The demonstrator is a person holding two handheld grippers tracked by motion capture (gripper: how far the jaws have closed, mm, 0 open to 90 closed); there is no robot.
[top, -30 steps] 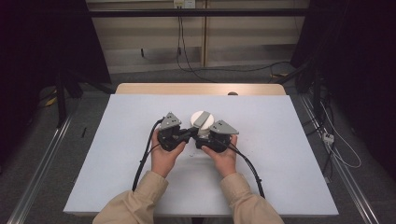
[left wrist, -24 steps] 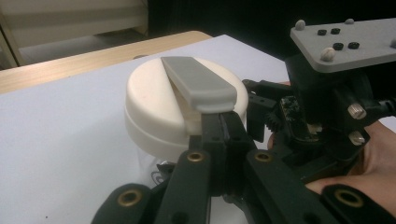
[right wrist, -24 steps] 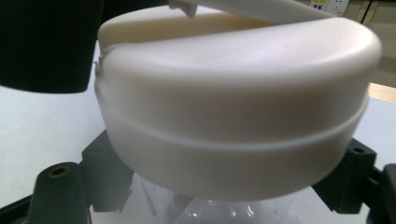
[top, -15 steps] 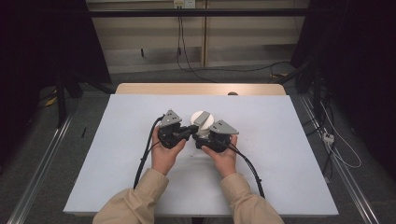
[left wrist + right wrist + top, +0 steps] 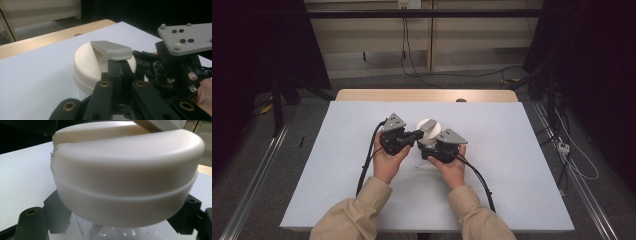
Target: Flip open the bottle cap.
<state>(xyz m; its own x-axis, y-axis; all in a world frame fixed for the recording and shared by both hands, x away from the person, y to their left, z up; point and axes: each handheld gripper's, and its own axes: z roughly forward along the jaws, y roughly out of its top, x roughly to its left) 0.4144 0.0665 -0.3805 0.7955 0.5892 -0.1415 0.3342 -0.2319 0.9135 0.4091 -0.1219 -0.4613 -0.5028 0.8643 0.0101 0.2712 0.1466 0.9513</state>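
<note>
A white tabletop (image 5: pixel 512 150) with a pale wooden far edge (image 5: pixel 427 95) is standing on a grey floor (image 5: pixel 262 165). Metal rails (image 5: pixel 257 180) are running along both sides. Black cables (image 5: pixel 452 75) are trailing across the floor before a cream wall panel (image 5: pixel 377 40); darkness is flanking both sides.

The left claw (image 5: pixel 416 134) has edged slightly toward the cream lid (image 5: pixel 429 127); nothing else differs.

One lidded jar (image 5: pixel 428 131), two claws, one table (image 5: pixel 522 165), two hands.
</note>
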